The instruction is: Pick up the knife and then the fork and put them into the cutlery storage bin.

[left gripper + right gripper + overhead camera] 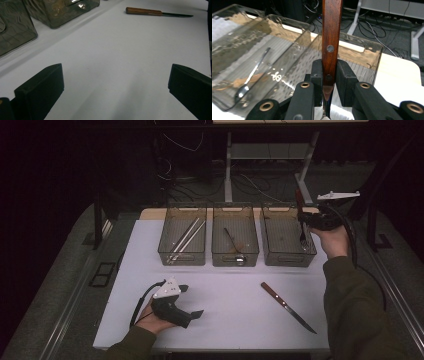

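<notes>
Our right tongs [329,82] clamp wooden handle of fork [332,37], handle upright, tines [303,236] hanging below tongs inside right bin [287,255]. Spoon [249,80] lies in next bin over. Our left tongs [112,90] stand wide, nothing between, low over table [120,50]; knife [155,12] ahead of them.
</notes>
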{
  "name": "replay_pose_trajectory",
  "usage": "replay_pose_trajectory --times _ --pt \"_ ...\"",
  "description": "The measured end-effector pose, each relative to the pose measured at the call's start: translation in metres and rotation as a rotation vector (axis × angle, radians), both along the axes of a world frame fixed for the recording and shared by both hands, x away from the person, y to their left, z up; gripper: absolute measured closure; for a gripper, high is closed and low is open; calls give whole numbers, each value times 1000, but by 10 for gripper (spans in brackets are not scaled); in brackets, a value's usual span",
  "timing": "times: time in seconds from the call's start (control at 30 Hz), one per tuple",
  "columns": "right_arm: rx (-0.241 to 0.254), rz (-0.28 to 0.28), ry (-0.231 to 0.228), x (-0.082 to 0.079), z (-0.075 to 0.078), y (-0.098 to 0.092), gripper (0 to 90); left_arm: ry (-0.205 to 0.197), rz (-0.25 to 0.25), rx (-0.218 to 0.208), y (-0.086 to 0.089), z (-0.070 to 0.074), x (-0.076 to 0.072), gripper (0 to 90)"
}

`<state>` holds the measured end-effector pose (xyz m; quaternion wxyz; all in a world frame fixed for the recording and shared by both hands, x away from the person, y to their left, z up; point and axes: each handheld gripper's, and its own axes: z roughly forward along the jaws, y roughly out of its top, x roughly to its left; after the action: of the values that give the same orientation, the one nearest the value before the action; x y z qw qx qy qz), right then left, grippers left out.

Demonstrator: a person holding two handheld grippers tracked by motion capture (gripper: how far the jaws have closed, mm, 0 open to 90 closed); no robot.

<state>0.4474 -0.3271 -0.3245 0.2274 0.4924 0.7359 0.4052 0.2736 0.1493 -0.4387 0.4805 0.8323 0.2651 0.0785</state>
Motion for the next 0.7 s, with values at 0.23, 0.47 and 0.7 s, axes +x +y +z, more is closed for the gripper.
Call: replay_pose_trajectory --times 0.23,0.47,0.7 --pt "-16 -24 28 15 -19 0 772 -3 -5 -6 -1 0 0 0" --pt "-41 -9 63 20 -37 7 772 -3 -10 -5 -1 0 -1 0" --pt "-36 -7 88 19 -49 4 772 -3 -15 1 -2 0 -2 0"
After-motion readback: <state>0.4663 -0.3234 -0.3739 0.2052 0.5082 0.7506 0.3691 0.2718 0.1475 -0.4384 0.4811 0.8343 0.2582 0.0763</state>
